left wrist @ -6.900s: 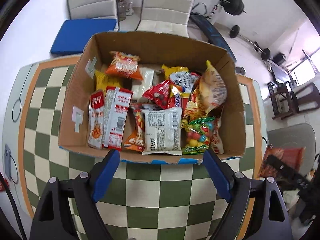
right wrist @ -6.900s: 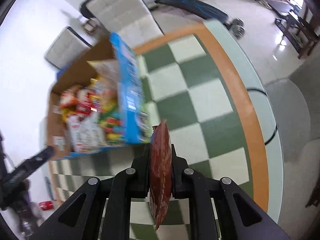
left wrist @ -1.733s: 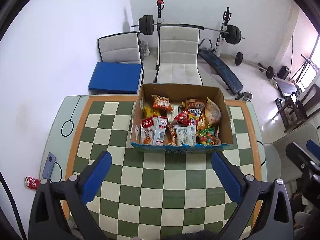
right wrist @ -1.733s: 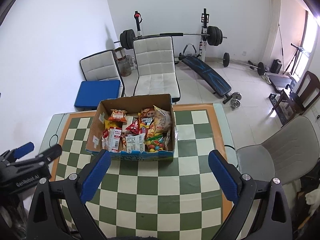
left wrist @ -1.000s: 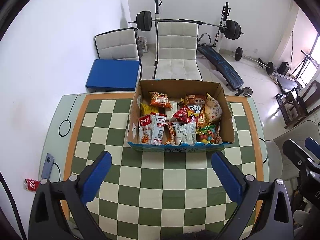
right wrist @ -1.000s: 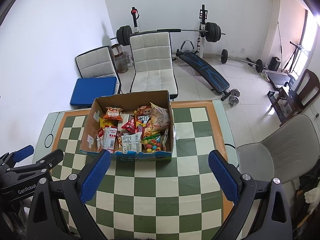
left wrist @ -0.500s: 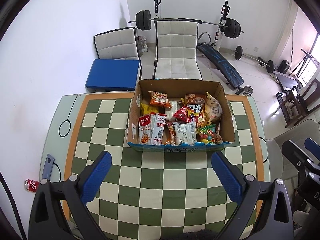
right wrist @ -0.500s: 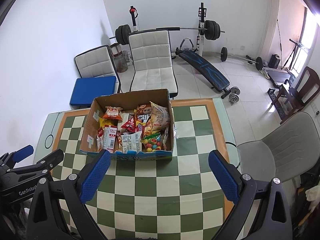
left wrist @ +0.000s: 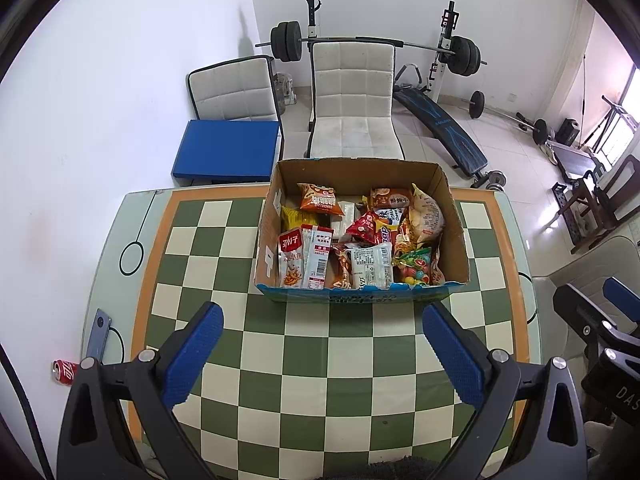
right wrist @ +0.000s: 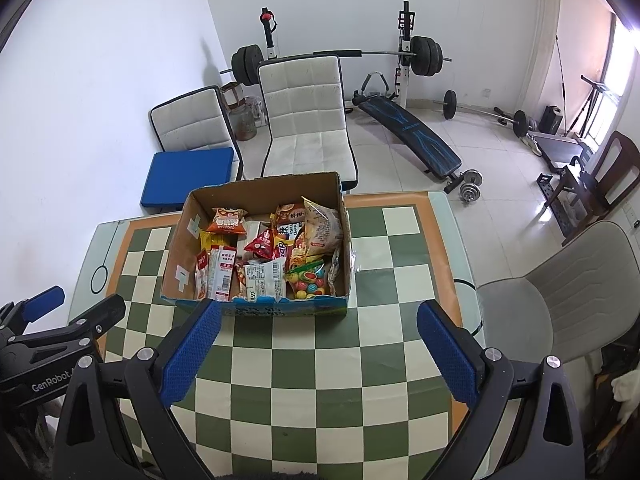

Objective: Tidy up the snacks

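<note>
A cardboard box [left wrist: 454, 232] [right wrist: 180, 248] stands on the far half of the checkered table [left wrist: 320, 352] [right wrist: 320, 360]. It holds several snack packets [left wrist: 360, 236] [right wrist: 264, 256], among them an orange bag, a red packet and a bag of coloured candy. My left gripper [left wrist: 322, 354] is open and empty, high above the table's near half. My right gripper [right wrist: 318, 354] is open and empty too, at a similar height. The right gripper also shows at the right edge of the left wrist view [left wrist: 600, 320], and the left gripper at the left edge of the right wrist view [right wrist: 44, 320].
Two white chairs [left wrist: 352, 96] and a blue cushion [left wrist: 226, 148] stand behind the table, with a weight bench [left wrist: 436, 120] and barbell rack beyond. A grey chair [right wrist: 568, 296] is at the table's right. A phone [left wrist: 100, 330] lies on the left edge; a red can [left wrist: 64, 372] is on the floor.
Both grippers have stayed high and wide open over the last second, with only a slight drift. Seven seconds ago the right gripper held a brown-red packet near the box; now it is empty.
</note>
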The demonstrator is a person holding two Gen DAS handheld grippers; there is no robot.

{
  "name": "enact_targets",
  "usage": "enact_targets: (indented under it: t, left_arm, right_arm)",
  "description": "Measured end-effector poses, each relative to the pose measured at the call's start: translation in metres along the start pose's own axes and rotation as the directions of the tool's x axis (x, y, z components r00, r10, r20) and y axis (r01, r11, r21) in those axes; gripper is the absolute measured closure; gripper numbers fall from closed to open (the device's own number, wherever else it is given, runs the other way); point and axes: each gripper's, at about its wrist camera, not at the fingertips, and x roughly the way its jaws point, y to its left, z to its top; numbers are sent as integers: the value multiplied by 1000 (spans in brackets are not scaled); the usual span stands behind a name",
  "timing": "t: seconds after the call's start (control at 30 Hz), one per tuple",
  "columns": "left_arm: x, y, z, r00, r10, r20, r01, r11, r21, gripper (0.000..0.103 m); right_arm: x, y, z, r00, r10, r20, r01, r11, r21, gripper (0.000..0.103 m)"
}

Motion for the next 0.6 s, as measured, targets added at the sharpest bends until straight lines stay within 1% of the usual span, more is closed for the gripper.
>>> enact_targets:
  t: [0.6]
  left_arm:
    - [-6, -4, -2, 1000, -19, -2, 19, 1000, 8, 1]
  right_arm:
    - [-1, 2, -2, 1000, 1, -3, -1, 1000, -8, 3]
